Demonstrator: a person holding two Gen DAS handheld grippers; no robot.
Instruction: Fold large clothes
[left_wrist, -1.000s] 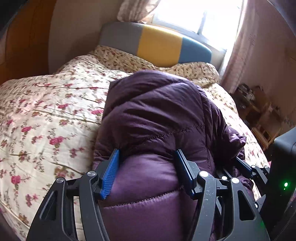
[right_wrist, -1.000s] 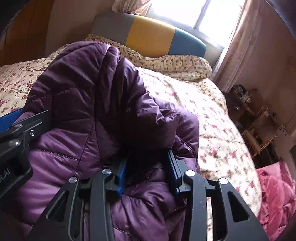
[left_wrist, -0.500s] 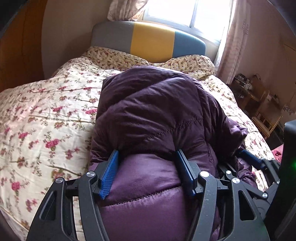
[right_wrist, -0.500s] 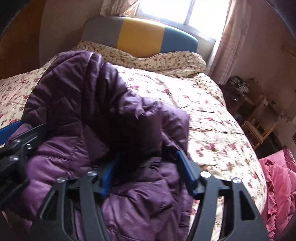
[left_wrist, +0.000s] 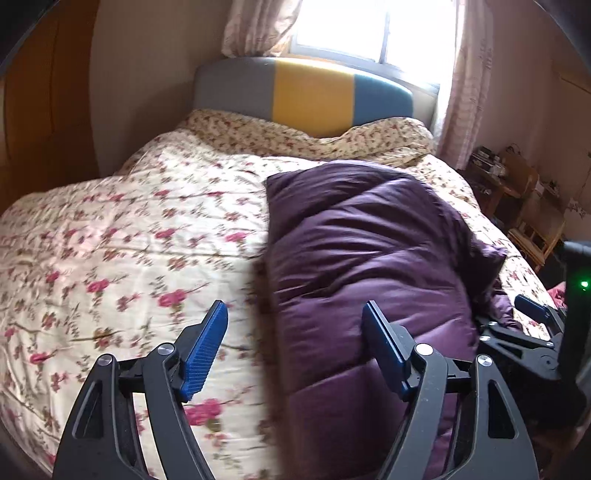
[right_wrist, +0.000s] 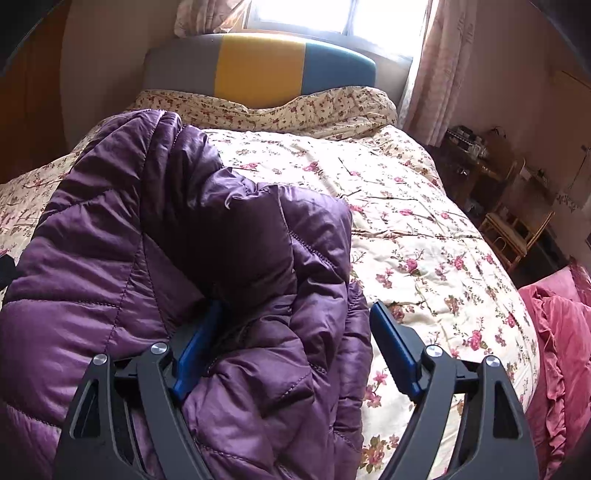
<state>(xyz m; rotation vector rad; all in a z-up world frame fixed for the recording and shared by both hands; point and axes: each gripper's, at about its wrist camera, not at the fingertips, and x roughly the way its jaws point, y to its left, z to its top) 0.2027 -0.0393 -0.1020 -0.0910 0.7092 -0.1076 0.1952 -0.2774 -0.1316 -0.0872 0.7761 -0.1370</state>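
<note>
The purple padded jacket (left_wrist: 369, 258) lies bundled on the floral quilt (left_wrist: 129, 240) of the bed, toward its right half, with the headboard (left_wrist: 303, 92) well beyond it.

**Finger state.** The left gripper (left_wrist: 295, 347) has its fingers spread wide and holds nothing; its left finger is over the quilt and its right finger over the jacket's near edge. The right gripper (right_wrist: 295, 339) also has its fingers spread. Its left finger is buried in a fold of the jacket (right_wrist: 184, 277); its right finger stands clear beside the fabric, over the quilt (right_wrist: 424, 229). Nothing is clamped.

**Risks.**
- The padding is thick and springy. With neither gripper holding it, the upper flap may lift and the bundle may open.
- The shell looks slick. A pinch on one layer only would likely slide off or drag that layer out of line.
- The buried left finger of the right gripper may snag the fold on withdrawal and pull it askew.
- The bundle's right edge is loose and crumpled; pressing there may push it sideways, not flatten it.

**View differences.**
- The left wrist view shows the jacket's smooth top panel, its straight left edge against the quilt, and the right gripper (left_wrist: 532, 332) at the far right. The near quilt is blurred.
- The right wrist view shows the rumpled right side with its stacked folds, and a pink blanket (right_wrist: 561, 332) beside the bed. The left gripper is not clearly identifiable here.
</note>
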